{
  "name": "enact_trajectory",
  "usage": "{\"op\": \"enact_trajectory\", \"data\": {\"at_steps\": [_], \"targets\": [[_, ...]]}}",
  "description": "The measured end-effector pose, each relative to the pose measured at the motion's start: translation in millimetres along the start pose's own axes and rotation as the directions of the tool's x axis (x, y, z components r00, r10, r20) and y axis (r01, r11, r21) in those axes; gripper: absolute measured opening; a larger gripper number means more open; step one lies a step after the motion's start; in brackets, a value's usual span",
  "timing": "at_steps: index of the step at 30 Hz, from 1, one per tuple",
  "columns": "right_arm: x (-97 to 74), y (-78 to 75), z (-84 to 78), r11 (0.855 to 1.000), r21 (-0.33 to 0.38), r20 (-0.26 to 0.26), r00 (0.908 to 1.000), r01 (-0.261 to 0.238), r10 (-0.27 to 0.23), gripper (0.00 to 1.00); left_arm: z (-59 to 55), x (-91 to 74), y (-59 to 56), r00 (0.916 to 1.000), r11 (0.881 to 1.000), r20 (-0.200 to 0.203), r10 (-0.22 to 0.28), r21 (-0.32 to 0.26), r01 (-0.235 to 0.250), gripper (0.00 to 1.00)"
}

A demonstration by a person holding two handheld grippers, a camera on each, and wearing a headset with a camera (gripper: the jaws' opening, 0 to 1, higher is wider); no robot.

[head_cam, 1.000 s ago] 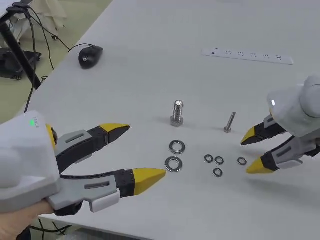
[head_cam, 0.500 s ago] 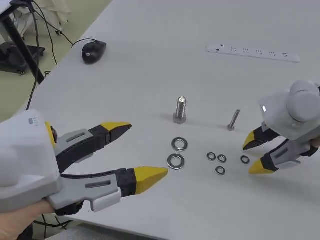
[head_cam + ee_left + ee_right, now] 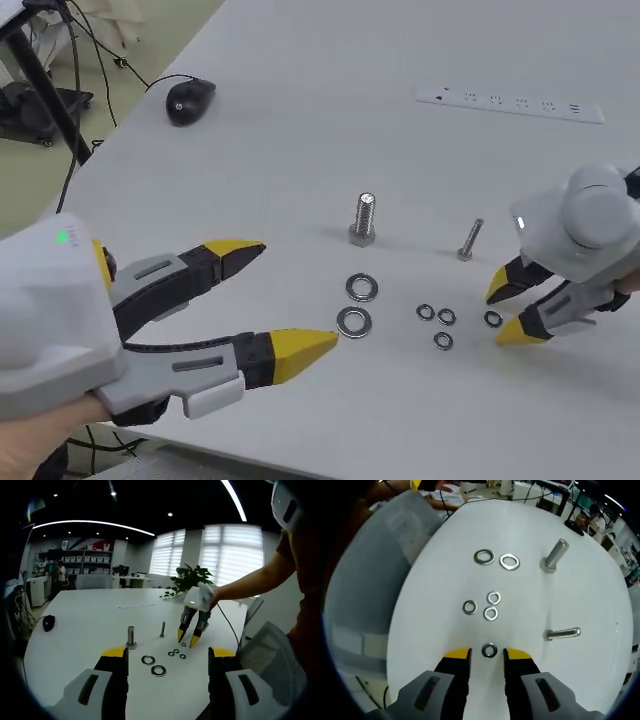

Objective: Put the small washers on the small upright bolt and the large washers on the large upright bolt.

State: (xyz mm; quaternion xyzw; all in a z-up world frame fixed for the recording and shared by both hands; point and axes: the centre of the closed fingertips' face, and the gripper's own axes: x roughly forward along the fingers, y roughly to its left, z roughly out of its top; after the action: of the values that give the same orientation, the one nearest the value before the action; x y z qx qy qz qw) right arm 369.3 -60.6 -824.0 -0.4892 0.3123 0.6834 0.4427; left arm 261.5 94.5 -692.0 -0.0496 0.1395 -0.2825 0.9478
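Small bolt (image 3: 470, 240) upright, head down; washer (image 3: 493, 319) between parted right claw (image 3: 487, 652)

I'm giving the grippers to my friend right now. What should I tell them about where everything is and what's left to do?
Left gripper: open, holding nothing, pointing toward the two large washers.
Right gripper: open, fingers either side of one small washer, not gripping it.
Three other small washers lie flat on the table.
Large bolt and small bolt stand upright, both bare.
Done: nothing yet.
Left: four small washers onto the small bolt, two large onto the large bolt.
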Motion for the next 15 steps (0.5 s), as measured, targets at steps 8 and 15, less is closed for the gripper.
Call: {"op": "enact_trajectory", "data": {"at_steps": [8, 15], "targets": [[0.2, -1.6, -0.7, 1.000, -0.001, -0.005, 0.9999, 0.011, -0.012, 0.20, 0.4, 0.8, -1.8, 1.0000, 1.000, 0.003, -0.004, 0.002, 0.004, 0.64], [0.7, -3.6, -0.7, 1.000, -0.009, -0.013, 0.9997, 0.021, -0.021, 0.14, 0.8, 0.4, -1.7, 1.0000, 1.000, 0.002, -0.004, 0.005, 0.004, 0.64]]}}
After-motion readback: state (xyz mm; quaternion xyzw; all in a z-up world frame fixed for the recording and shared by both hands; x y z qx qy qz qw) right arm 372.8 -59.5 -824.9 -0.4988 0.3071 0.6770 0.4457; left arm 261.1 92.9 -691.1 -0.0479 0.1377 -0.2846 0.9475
